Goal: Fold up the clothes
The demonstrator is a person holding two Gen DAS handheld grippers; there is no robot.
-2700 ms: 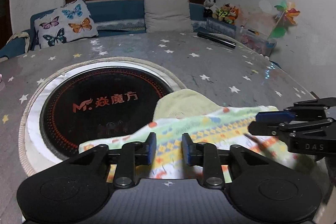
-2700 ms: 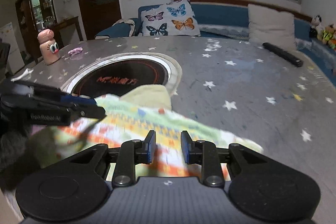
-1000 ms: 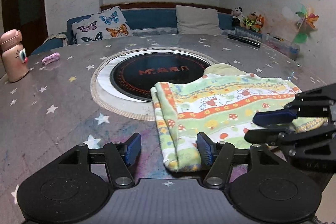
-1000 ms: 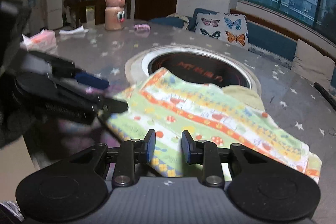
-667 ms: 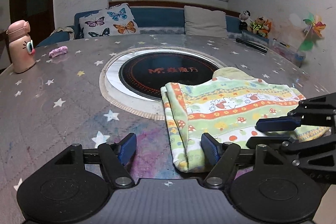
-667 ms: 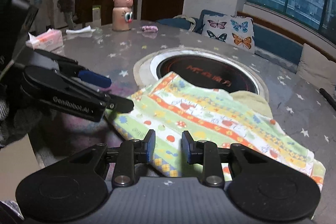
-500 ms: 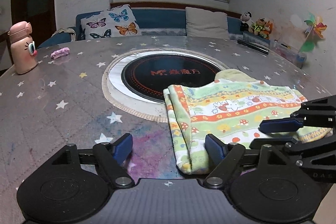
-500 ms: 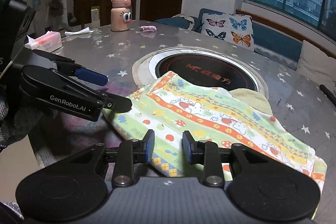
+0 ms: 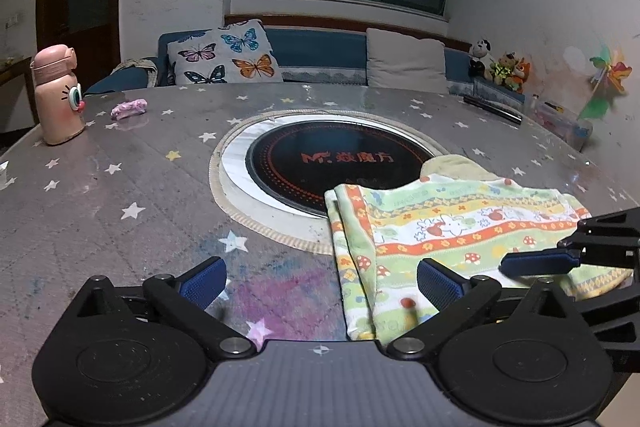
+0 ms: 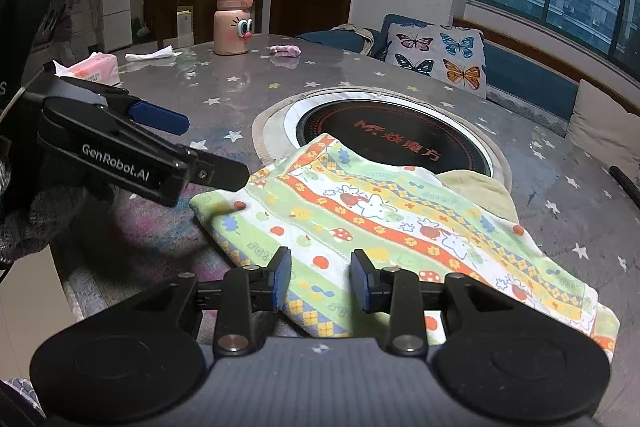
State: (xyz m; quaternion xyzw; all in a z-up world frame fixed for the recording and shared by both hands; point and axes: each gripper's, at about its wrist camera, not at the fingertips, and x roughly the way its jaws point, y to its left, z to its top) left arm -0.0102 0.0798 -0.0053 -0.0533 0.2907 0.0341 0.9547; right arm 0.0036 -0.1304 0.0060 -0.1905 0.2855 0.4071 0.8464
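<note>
A folded child's garment (image 9: 452,227), green with orange and yellow patterned bands, lies flat on the table, partly over the round cooktop (image 9: 340,167). It also shows in the right wrist view (image 10: 380,223). A pale yellow cloth (image 9: 456,167) sticks out from under its far edge. My left gripper (image 9: 320,283) is wide open and empty at the garment's near left corner. My right gripper (image 10: 320,279) is open a little, empty, just above the garment's near edge.
A pink cartoon bottle (image 9: 58,95) and a small pink wad (image 9: 129,108) stand far left. A tissue pack (image 10: 94,67) lies near the table edge. A black remote (image 9: 494,105) lies far right. Sofa cushions sit behind the table.
Both grippers let go of the garment, which now lies folded on the table. My left gripper opened wide and drew back; my right gripper opened slightly.
</note>
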